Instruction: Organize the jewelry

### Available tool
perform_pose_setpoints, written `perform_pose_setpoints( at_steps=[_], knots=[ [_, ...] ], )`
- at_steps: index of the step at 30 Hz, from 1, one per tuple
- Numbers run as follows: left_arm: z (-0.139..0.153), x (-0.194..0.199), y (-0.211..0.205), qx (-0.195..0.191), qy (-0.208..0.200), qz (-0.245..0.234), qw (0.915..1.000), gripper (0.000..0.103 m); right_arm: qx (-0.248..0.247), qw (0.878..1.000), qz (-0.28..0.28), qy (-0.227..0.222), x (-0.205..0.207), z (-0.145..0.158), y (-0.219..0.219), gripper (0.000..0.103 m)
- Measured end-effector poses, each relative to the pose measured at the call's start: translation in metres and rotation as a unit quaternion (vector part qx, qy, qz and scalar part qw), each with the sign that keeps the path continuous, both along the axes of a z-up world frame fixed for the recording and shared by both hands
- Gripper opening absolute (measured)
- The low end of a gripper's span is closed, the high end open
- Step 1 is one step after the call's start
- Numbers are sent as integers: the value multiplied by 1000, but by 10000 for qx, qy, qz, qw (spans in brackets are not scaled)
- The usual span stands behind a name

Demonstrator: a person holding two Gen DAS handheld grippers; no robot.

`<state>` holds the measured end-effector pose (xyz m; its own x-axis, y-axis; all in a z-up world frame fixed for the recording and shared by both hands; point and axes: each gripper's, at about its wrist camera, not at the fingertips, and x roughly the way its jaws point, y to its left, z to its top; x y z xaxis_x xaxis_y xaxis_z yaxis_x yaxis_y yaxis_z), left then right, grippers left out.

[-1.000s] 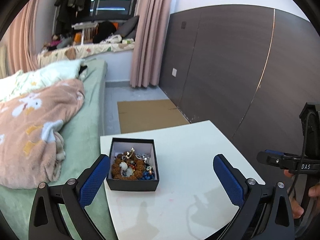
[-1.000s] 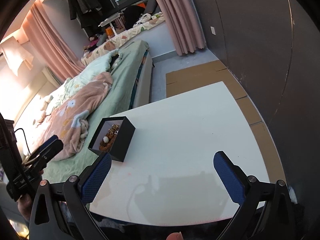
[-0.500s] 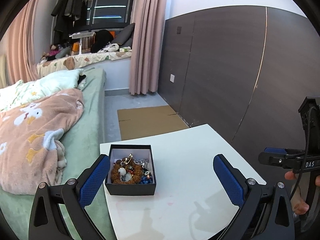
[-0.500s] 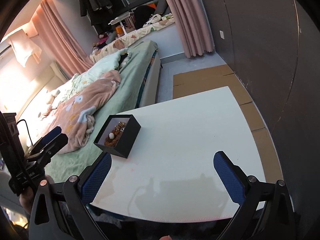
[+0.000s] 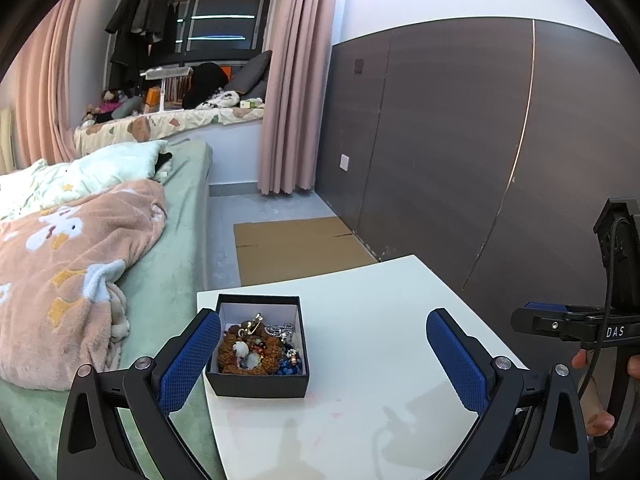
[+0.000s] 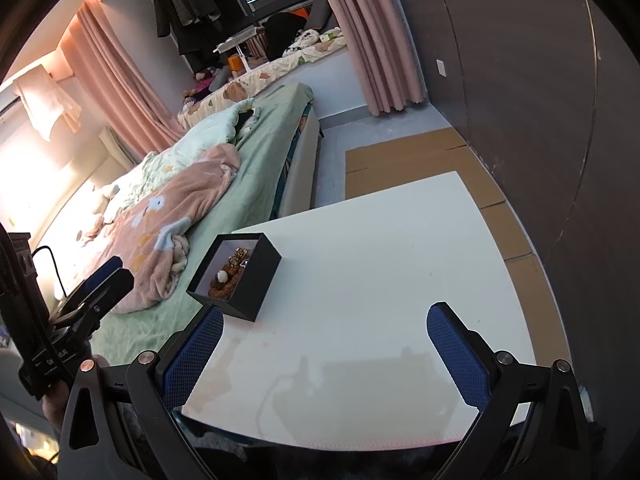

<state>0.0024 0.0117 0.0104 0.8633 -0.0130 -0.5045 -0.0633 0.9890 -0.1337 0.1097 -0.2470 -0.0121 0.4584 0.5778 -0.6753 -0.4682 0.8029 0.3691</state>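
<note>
Jewelry box (image 5: 260, 344) sits beside open left gripper (image 5: 322, 354).

A lived-in home bedroom — a bed with green sheets (image 5: 176, 264) and a rumpled peach fleece blanket (image 5: 68, 264), floor-length pink curtains (image 5: 292, 92) at a dark window, dark coats hung on a rail (image 5: 140, 20), and a cluttered cushioned window seat (image 5: 168, 124).

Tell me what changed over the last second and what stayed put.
Both cameras shifted a little: in the left wrist view more of the window wall shows and the black box sits lower in frame. Nothing was gripped or released. The left gripper and right gripper stay open and empty; the box remains near the white table's bed-side edge, jewelry inside.
</note>
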Motion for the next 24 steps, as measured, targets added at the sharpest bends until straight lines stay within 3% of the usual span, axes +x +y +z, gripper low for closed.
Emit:
perform_pose_setpoints(
  at_steps=[24],
  knots=[
    [-1,-1,-1,-24,-11,5,10000,103,1,10000,-50,-58,-2,6,-3,103]
  ],
)
